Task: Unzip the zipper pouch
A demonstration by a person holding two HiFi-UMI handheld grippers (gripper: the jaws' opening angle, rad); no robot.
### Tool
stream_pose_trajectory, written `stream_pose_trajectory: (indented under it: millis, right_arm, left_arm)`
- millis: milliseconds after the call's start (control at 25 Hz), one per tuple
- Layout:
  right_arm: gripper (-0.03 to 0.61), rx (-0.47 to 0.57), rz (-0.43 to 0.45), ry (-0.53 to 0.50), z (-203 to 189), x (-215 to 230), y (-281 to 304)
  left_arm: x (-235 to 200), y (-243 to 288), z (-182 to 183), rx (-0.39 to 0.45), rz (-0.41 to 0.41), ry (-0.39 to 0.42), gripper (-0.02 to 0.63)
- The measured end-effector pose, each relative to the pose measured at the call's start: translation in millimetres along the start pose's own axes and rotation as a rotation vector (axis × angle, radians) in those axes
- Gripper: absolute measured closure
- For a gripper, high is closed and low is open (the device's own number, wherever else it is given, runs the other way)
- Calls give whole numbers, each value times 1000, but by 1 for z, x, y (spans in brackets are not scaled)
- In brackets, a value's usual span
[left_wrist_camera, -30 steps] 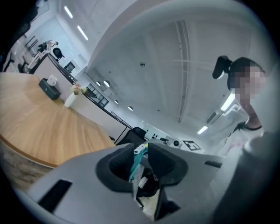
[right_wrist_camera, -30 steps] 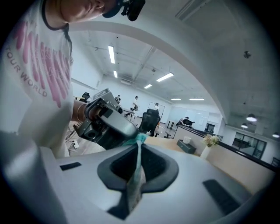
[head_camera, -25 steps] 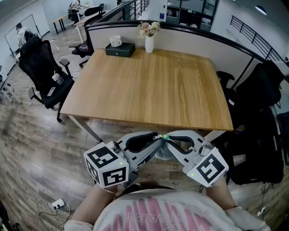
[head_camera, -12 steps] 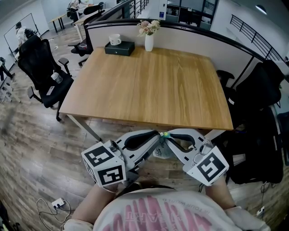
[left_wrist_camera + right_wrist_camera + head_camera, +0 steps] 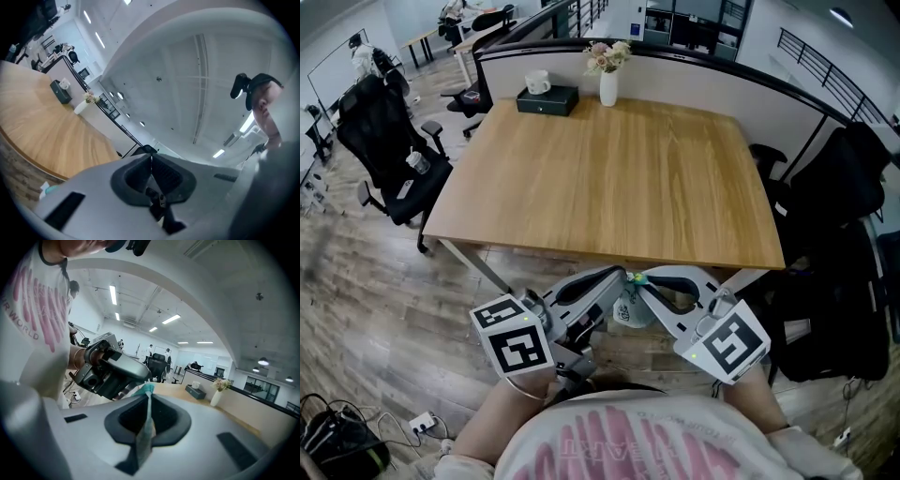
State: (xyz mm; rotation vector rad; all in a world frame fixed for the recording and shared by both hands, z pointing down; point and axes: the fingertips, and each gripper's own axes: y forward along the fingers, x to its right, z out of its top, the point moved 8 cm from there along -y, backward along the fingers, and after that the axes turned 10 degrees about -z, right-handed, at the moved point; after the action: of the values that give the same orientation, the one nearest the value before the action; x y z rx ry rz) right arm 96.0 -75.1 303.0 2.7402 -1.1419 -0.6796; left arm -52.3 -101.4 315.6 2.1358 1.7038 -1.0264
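left jaws: the left gripper (image 5: 624,277) is closing right down, pads pressed together, with a small dark zipper pull (image 5: 158,200) pinched low between them
right jaws: the right gripper (image 5: 640,279) is clamped tight on a pale, teal-edged strip of the zipper pouch (image 5: 628,307), which runs up the seam and pokes out past the tips
pouch: up in the air, hanging just under the two sets of tips, which nearly meet above it
edges: it sits just off the near edge of the worktop (image 5: 609,178), not touching it, over the wood floor (image 5: 384,291) and close to the person's shirt
open room: a wide stretch of wood ahead; the vase (image 5: 608,89) and black box (image 5: 549,98) are way back at the far edge
sides: office chair (image 5: 380,141) to the left, dark coat (image 5: 848,187) to the right, both well apart from the grippers
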Motion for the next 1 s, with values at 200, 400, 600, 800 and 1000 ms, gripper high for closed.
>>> stream_pose_trajectory:
  millis: [200,400,600,800,1000]
  right_arm:
    - [572,-9,-5,10,0,3,1]
    - [572,-3,-13,23,0,4,0]
    - [572,8,-20,40,3,4,0]
    - [574,26,-35,78,3,5,-2]
    - [574,13,-42,76,2,4,-3]
  left_arm:
    - [-4,-2,1,14,12,-37,607]
    - [-4,-5,1,7,36,-16,607]
    - [-3,-7,3,3,43,6,607]
    - [-3,-10,2,2,58,12,607]
    - [-3,-11,-1,-3,65,14,607]
